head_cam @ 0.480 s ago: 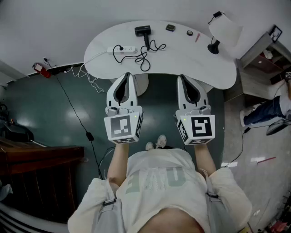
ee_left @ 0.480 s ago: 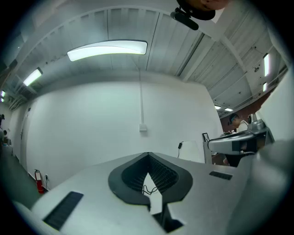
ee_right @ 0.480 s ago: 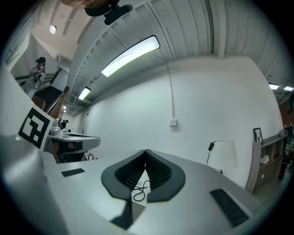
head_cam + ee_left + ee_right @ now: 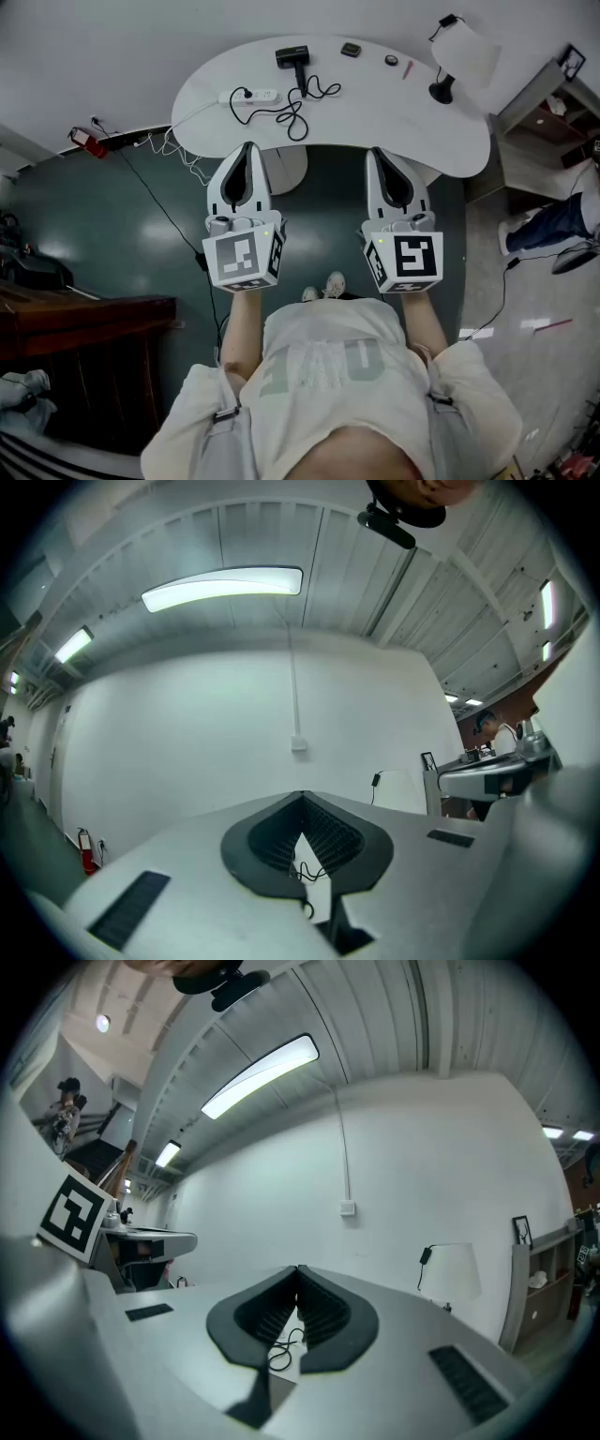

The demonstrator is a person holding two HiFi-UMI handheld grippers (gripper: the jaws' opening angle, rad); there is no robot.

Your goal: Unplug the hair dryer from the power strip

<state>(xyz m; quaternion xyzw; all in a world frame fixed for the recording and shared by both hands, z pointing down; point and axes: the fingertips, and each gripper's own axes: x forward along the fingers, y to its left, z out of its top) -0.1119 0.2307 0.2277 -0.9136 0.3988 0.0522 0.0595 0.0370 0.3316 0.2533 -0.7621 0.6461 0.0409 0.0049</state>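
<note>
Only the head view gives the layout: white table (image 4: 375,127) on the far side, hair dryer (image 4: 293,58) at its far edge, power strip (image 4: 253,96) just left of it, the dryer's black cord (image 4: 296,112) looping on the near side btwn them, and its plug (image 4: 249,94) seated in the strip. Left gripper (image 4: 248,147) and right gripper (image 4: 380,153) are side by side w/ tips at the near table edge, well apart from strip and dryer, each w/ a marker cube (image 4: 242,258) at the rear. The gripper views add what the head view can't: both jaw pairs fully together, tips meeting, nothing clamped. Only a bit of cord shows thru the gap below the tips. The right gripper view also catches the lamp (image 4: 450,1274) at far right. The left gripper view shows a wall switch box (image 4: 298,745) and a ceiling light (image 4: 225,585). Count: 2 grippers, 1 dryer, 1 strip, 1 lamp, 3 small items at the table's far right: dark square (image 4: 351,50), round bit (image 4: 391,62), thin red stick (image 4: 407,69).
</note>
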